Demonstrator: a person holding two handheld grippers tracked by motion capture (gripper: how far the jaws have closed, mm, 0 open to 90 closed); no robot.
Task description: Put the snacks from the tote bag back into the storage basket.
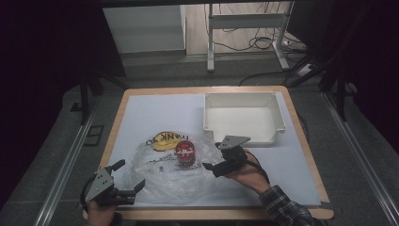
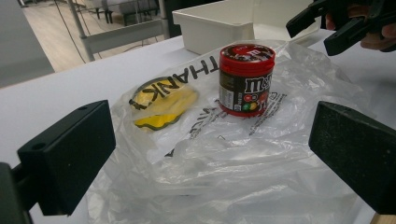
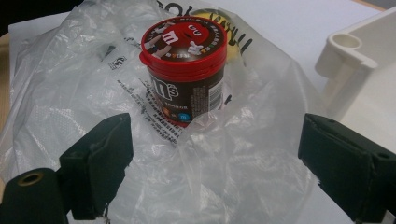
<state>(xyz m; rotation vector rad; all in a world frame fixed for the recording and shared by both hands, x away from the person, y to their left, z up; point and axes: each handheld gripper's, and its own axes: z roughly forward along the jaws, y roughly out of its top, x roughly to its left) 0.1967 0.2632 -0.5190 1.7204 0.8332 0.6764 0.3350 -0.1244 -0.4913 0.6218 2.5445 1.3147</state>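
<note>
Spread right gripper [image 3: 215, 163] jaws flank crumpled plastic bag [image 3: 224, 186]; candy jar [image 3: 186, 70] (upright) stands just beyond.

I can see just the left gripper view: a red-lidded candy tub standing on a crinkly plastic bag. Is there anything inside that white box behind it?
Observer: No. From the high view the white box is empty.
Operator: And that other tool at the top right, has it grabbed something?
Observer: Not yet. In its own view the right tool stands open, with a raised fold of the plastic bag between its jaws and the candy tub just beyond.
</note>
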